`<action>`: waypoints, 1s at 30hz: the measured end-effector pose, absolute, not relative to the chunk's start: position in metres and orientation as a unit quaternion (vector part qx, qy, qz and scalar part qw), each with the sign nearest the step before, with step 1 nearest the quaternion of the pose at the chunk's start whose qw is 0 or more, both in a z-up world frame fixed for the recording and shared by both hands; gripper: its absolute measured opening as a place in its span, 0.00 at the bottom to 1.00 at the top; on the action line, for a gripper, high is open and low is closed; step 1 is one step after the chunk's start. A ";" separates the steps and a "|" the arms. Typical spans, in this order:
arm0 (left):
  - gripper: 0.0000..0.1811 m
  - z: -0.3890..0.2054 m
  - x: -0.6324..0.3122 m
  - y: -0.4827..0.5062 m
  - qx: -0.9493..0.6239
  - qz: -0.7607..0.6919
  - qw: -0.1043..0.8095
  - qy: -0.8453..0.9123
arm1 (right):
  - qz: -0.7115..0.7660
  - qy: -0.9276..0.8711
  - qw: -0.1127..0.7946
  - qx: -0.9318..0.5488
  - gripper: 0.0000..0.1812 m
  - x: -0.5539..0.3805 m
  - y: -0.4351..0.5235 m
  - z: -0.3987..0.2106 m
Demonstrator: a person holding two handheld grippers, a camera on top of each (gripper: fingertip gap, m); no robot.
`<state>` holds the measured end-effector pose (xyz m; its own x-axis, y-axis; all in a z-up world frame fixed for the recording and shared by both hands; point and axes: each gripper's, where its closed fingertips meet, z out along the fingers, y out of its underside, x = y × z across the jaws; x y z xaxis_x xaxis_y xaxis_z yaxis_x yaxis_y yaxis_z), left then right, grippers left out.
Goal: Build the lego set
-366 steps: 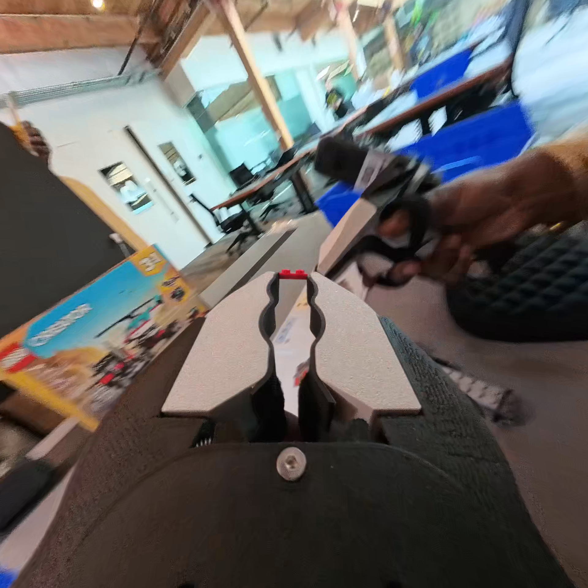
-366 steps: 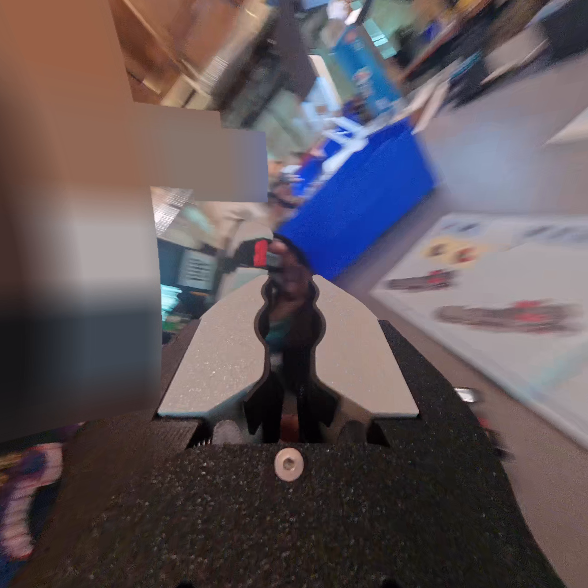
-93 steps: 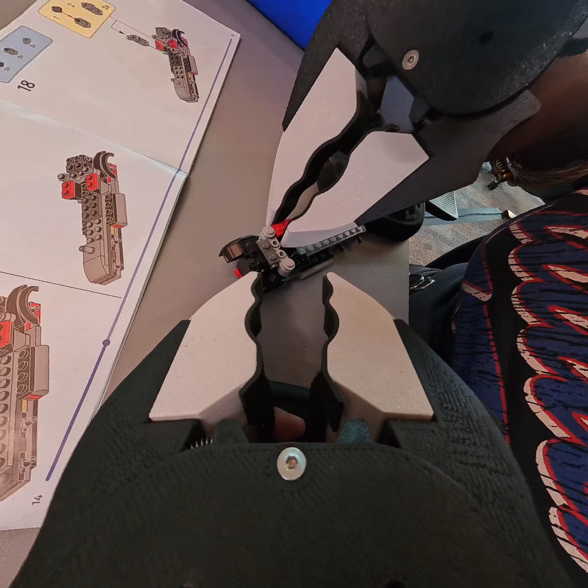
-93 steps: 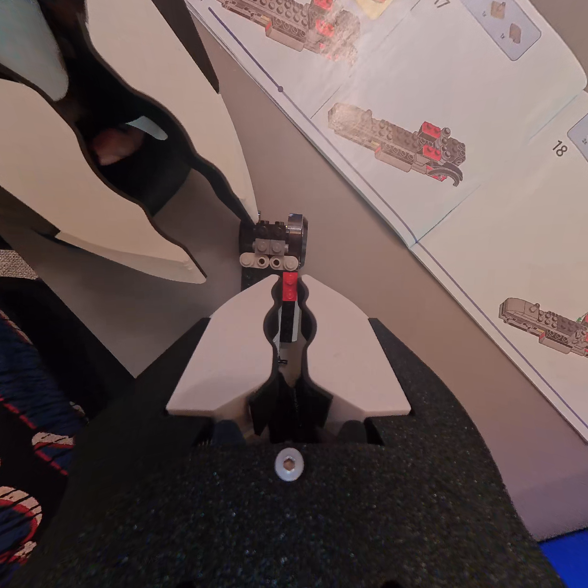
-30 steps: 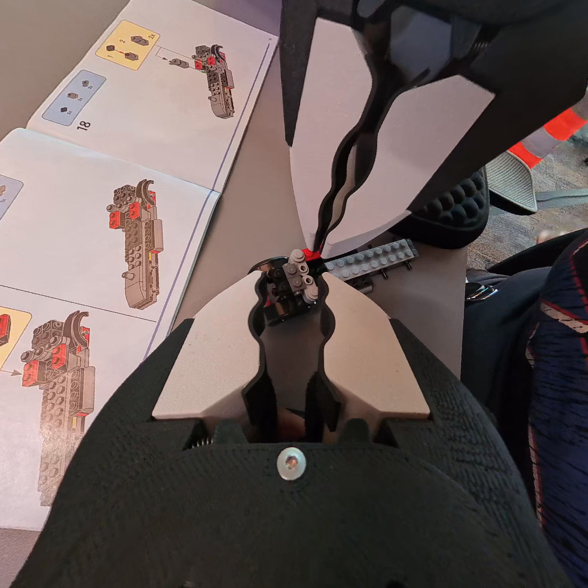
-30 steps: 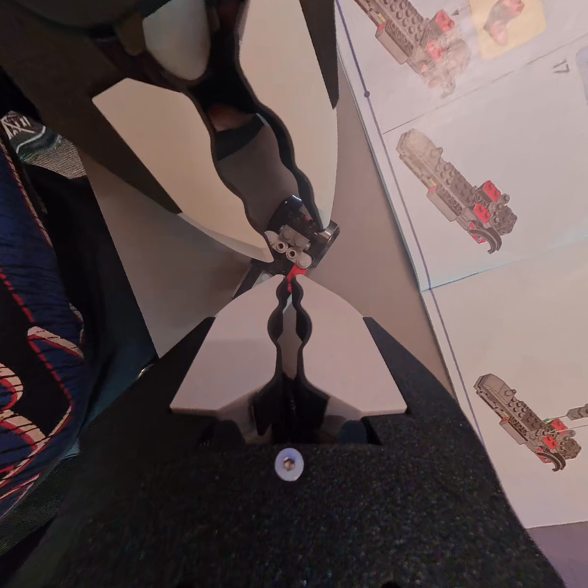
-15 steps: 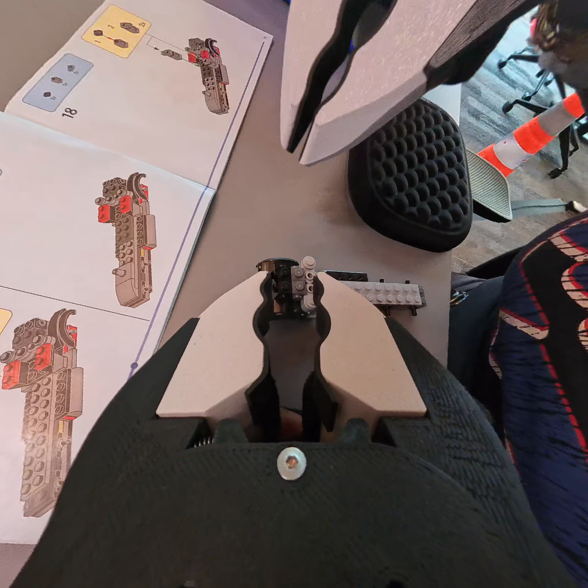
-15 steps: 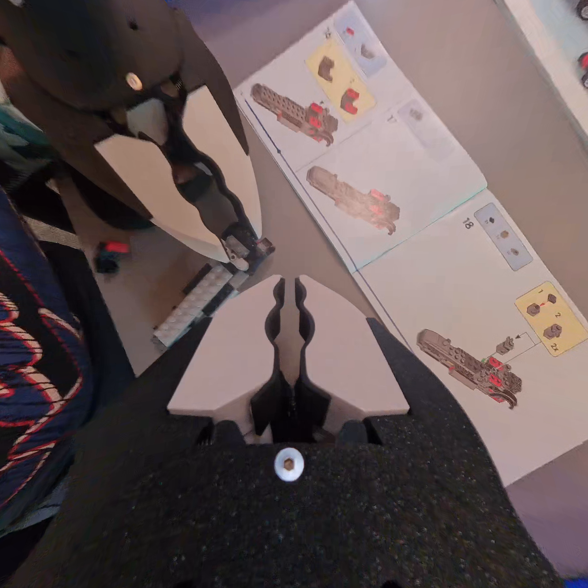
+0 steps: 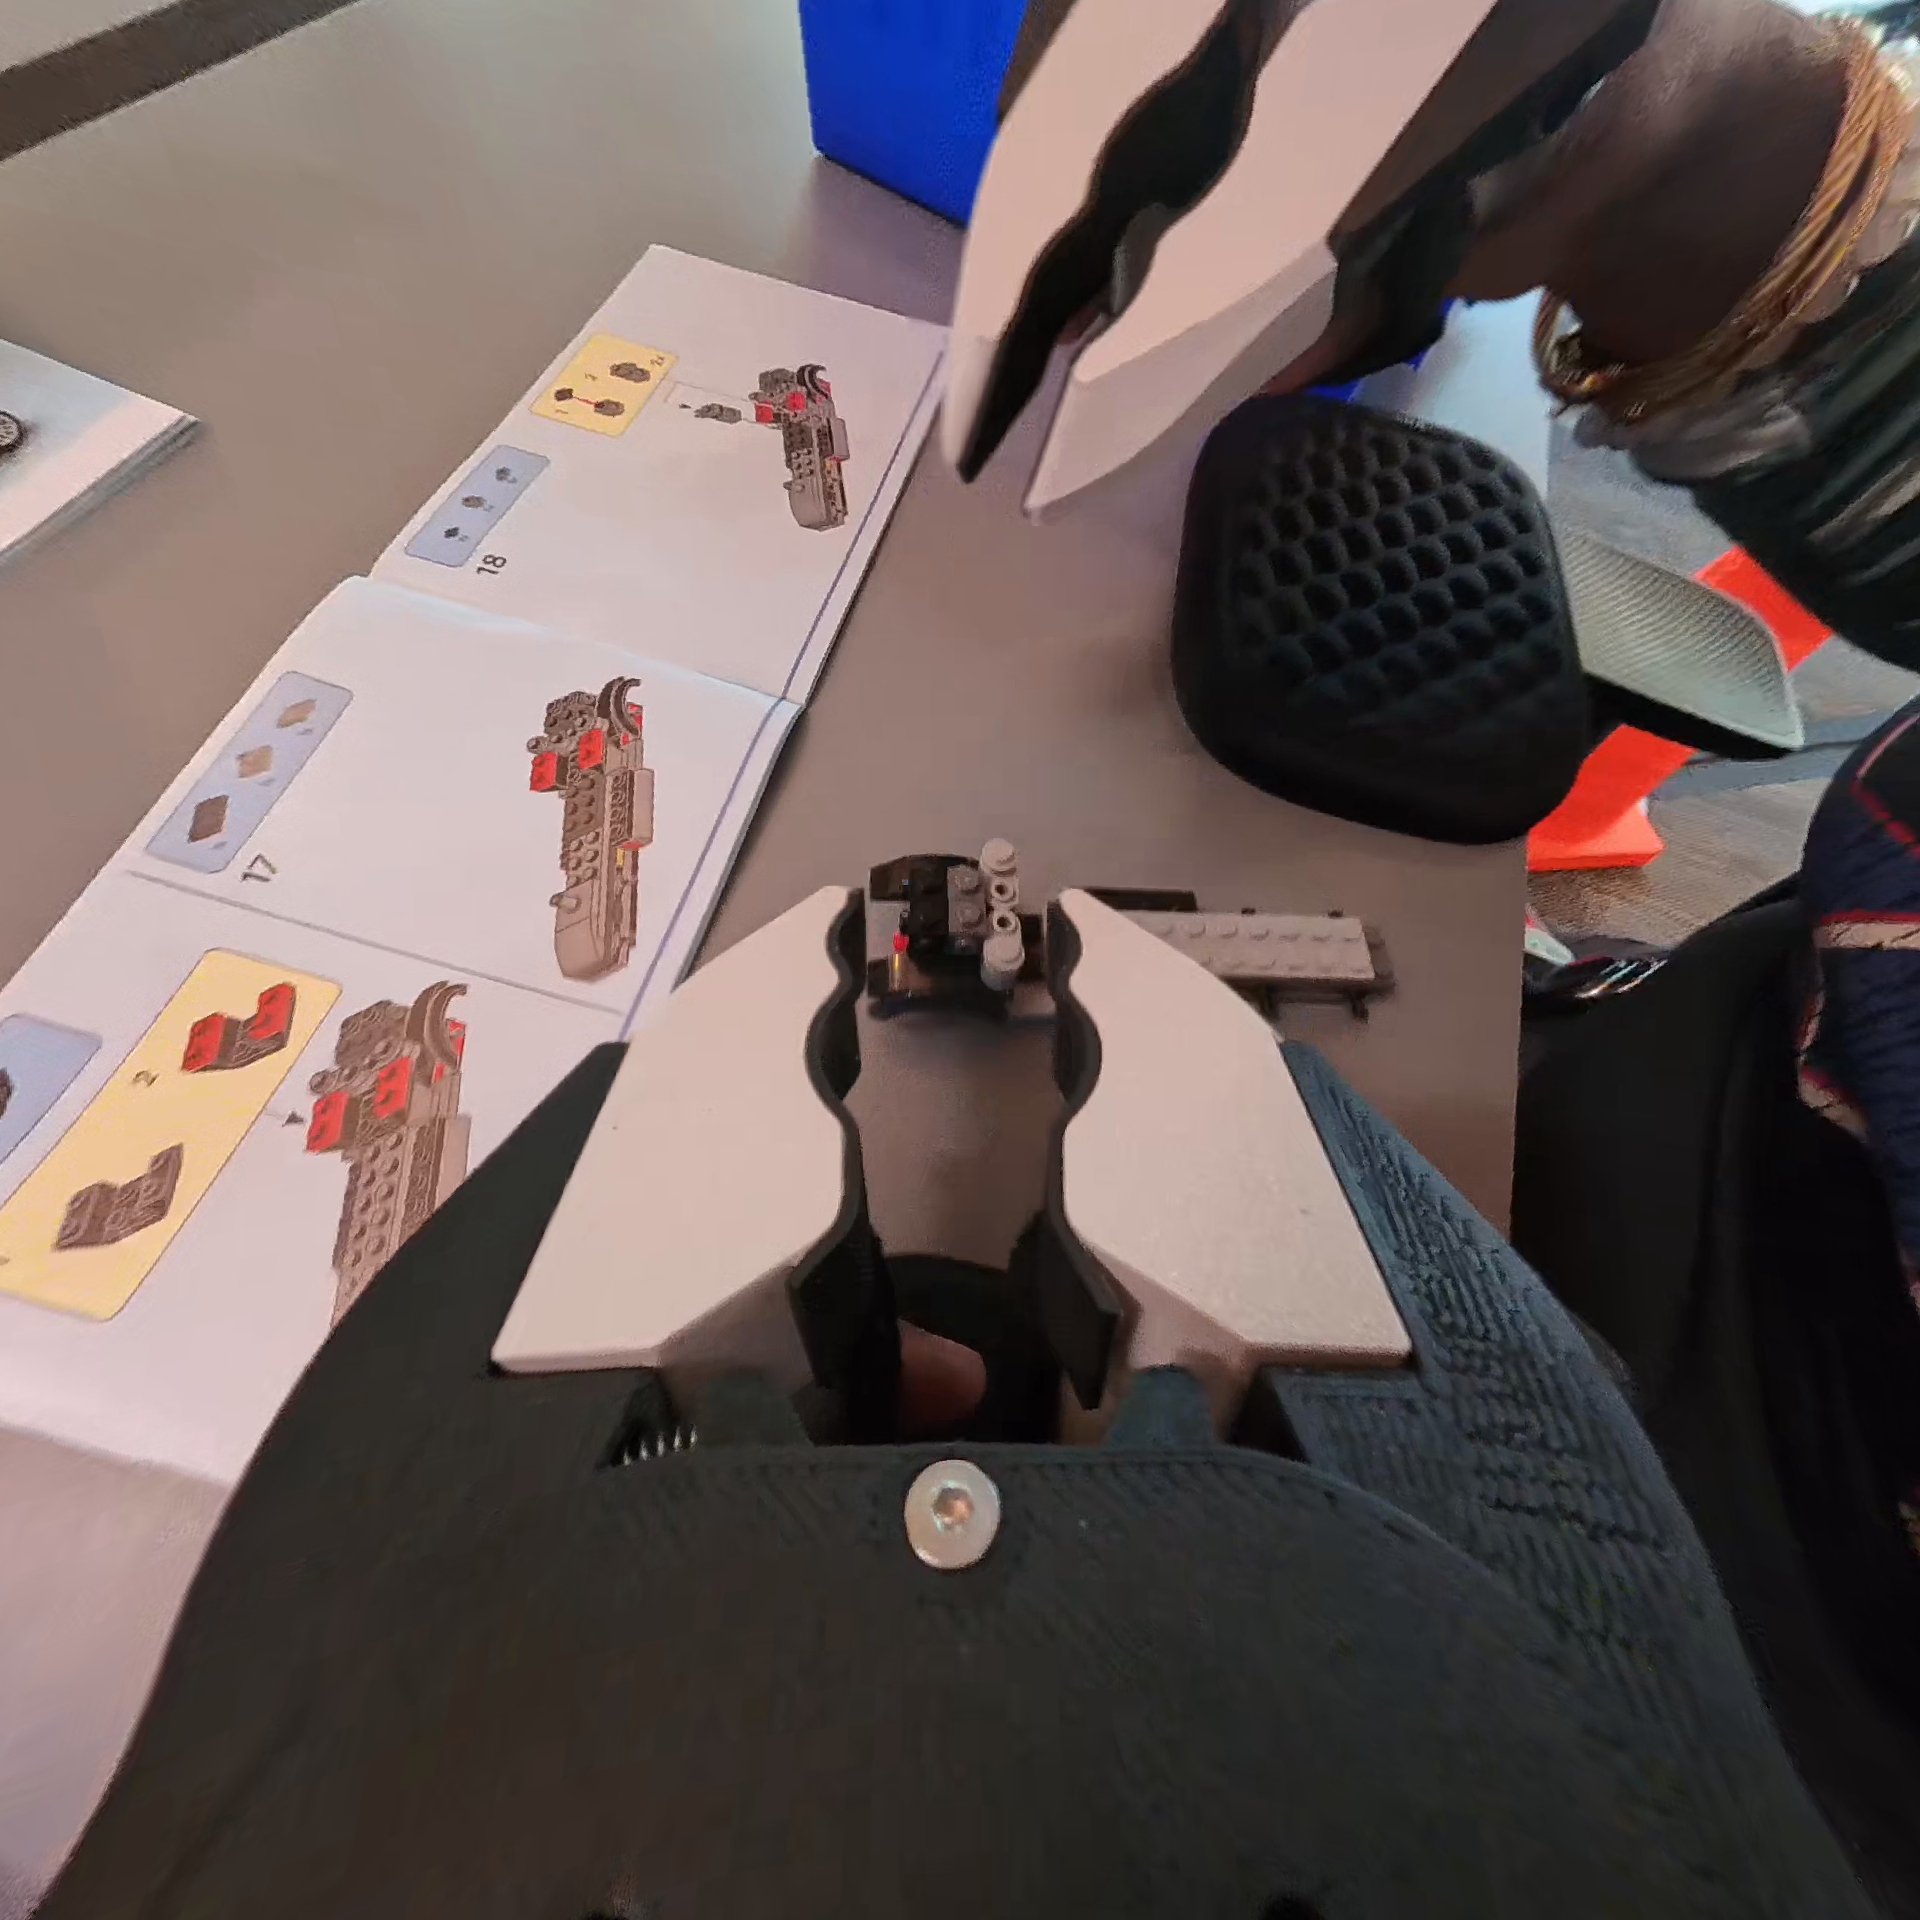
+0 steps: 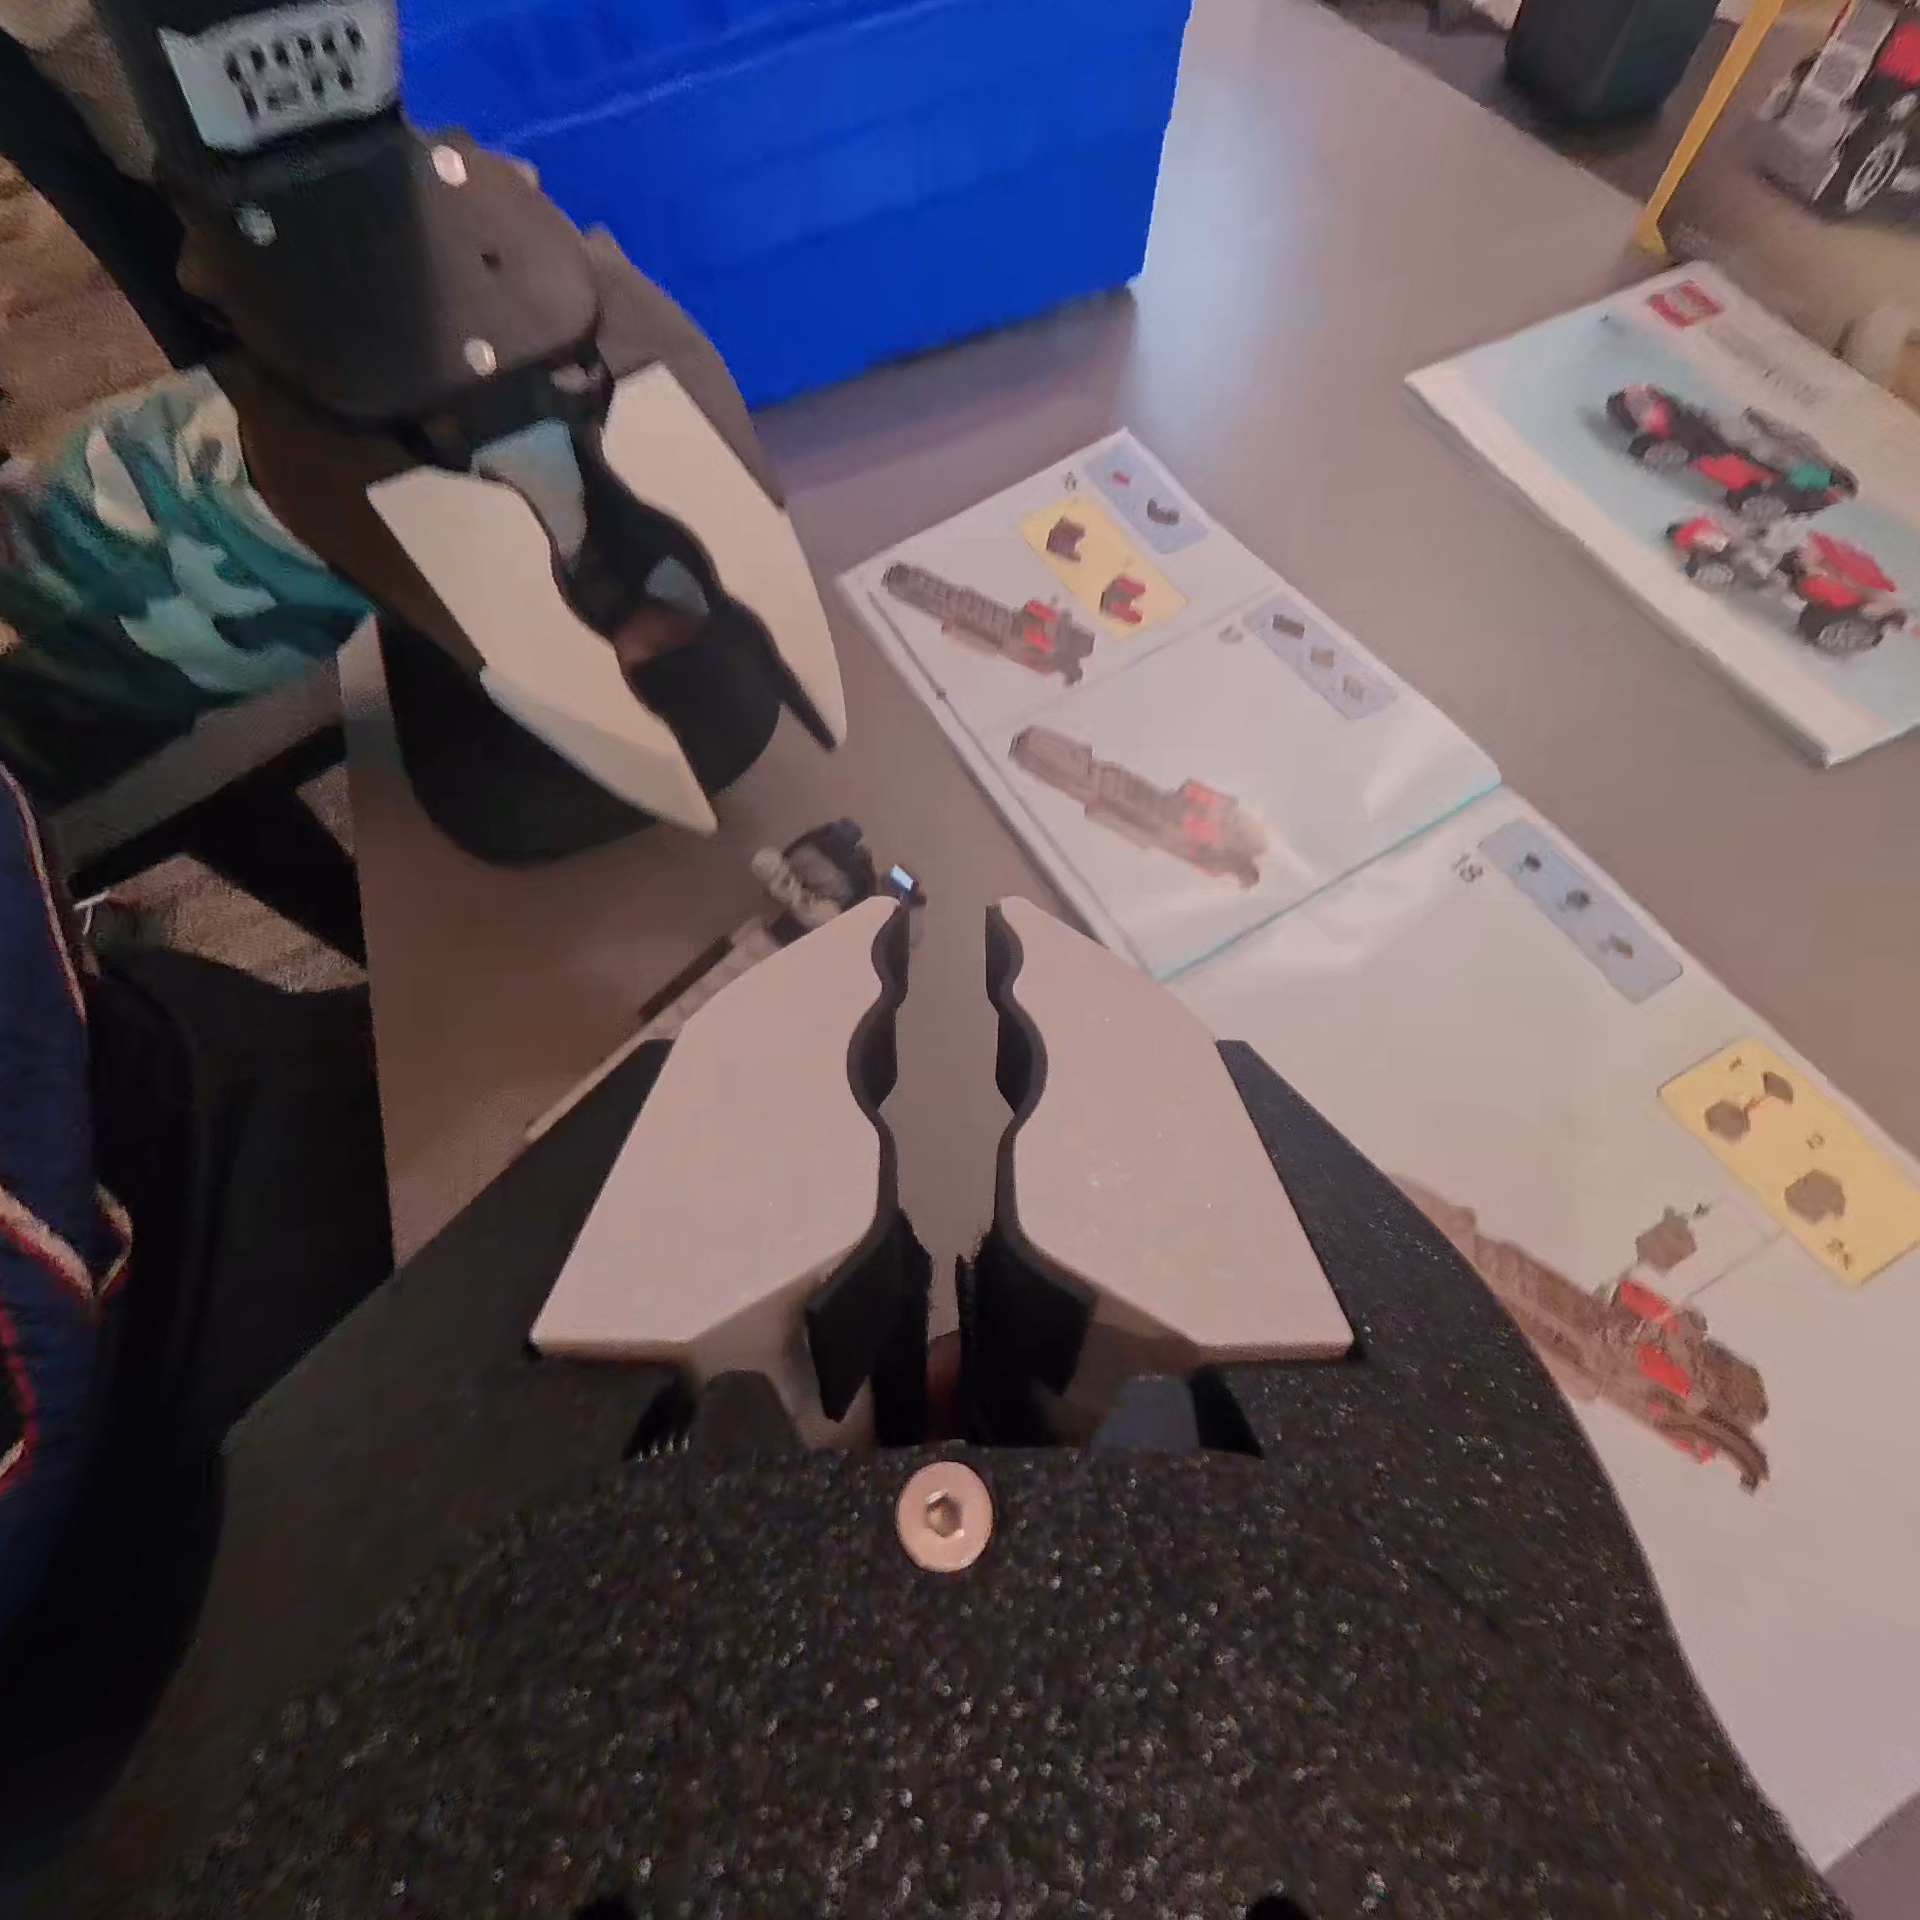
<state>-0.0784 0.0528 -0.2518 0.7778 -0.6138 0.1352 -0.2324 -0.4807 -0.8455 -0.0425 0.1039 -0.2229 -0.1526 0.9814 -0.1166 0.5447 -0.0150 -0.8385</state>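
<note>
Left wrist view: the left gripper (image 9: pixel 951 914) has its fingers spread wide with nothing between them, their tips above the grey table (image 9: pixel 312 208). The partly built lego model (image 9: pixel 961 925), black and grey with a small red piece, lies on the table just past the tips, its grey studded plate (image 9: pixel 1257 940) running off toward 3 o'clock. The open instruction booklet (image 9: pixel 623 582) lies at 10 o'clock. The right gripper (image 9: pixel 997 478) hangs at 12 o'clock, fingers slightly apart and empty, beside a black honeycomb pad (image 9: pixel 1371 623).

Right wrist view: the right gripper (image 10: pixel 940 909) shows a narrow gap, holding nothing. The lego model (image 10: pixel 816 883) sits at 11 o'clock, under the left gripper (image 10: pixel 764 779). A blue bin (image 10: pixel 790 177) stands at 12 o'clock; a second booklet (image 10: pixel 1683 499) lies at 2 o'clock.
</note>
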 end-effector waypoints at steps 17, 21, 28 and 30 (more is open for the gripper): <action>0.20 -0.206 -0.163 -0.043 -0.831 -0.045 0.525 0.180 | 0.402 -0.700 0.198 -0.556 0.09 -0.022 0.047 -0.253; 0.20 -0.195 -0.173 -0.065 -0.819 -0.024 0.553 0.149 | 0.396 -0.708 0.219 -0.542 0.10 -0.025 0.041 -0.246; 0.26 -0.182 -0.197 -0.107 -0.804 -0.009 0.579 0.132 | 0.381 -0.743 0.229 -0.500 0.21 -0.034 0.022 -0.231; 0.25 -0.176 -0.219 -0.131 -0.796 0.006 0.595 0.113 | 0.372 -0.757 0.233 -0.484 0.24 -0.041 0.015 -0.227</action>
<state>-0.2188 -0.1313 -0.1764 0.9742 -0.1733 -0.1445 -0.1875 -0.2661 -0.9455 -0.0410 0.0152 -0.2274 -0.4232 0.9060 -0.0069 0.5595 0.2554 -0.7885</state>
